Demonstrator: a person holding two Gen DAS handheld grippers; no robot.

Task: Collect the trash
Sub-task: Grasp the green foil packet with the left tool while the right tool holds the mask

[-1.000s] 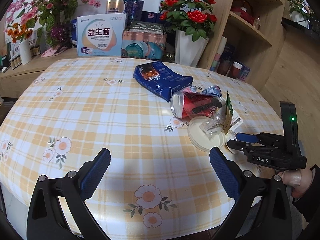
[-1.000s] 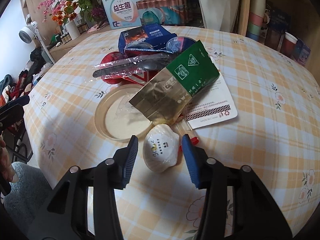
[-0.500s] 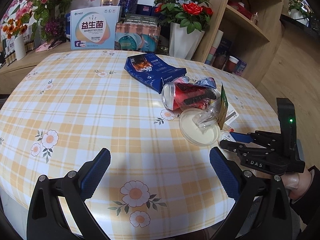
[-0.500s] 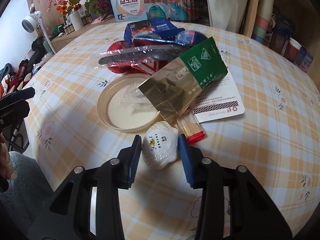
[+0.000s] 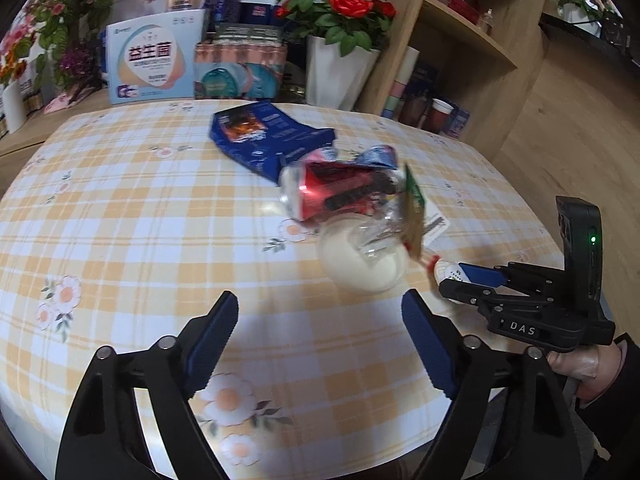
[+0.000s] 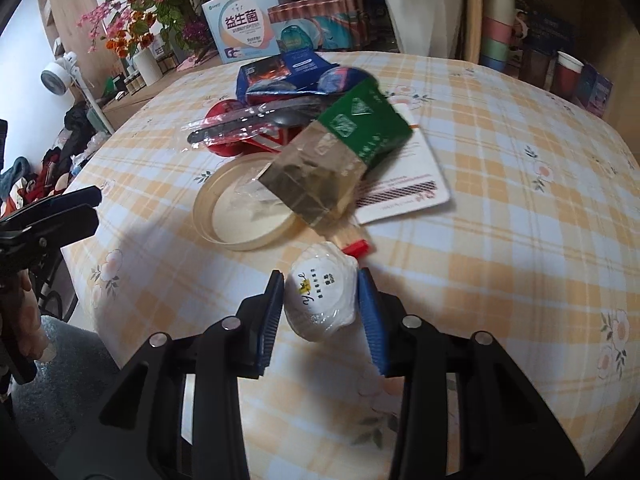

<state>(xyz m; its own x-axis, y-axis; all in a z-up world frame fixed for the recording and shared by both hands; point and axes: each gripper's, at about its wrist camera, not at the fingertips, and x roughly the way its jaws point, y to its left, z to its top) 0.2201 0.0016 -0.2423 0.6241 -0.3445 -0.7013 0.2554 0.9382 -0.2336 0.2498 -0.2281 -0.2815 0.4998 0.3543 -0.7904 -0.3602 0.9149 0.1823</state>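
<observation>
Ahead of both grippers, checked table (image 5: 120,208) with a trash heap: blue packet (image 5: 264,132), red can (image 5: 340,192), plastic lid (image 6: 240,216). Left gripper (image 5: 320,344) closing on nothing. Right gripper (image 6: 322,312) clamps white shell-shaped pack (image 6: 322,300) (pads touching its sides).

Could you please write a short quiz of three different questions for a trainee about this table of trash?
1. True or false: the right tongs have the white shell-shaped packet between their pads.
2. What lies nearest the round cream plastic lid? A) crushed red drink can B) white flower vase C) stacked paper cups
3. Fill in: nothing lies between the ____ tongs.

Key: 1 true; 2 A; 3 left.
</observation>
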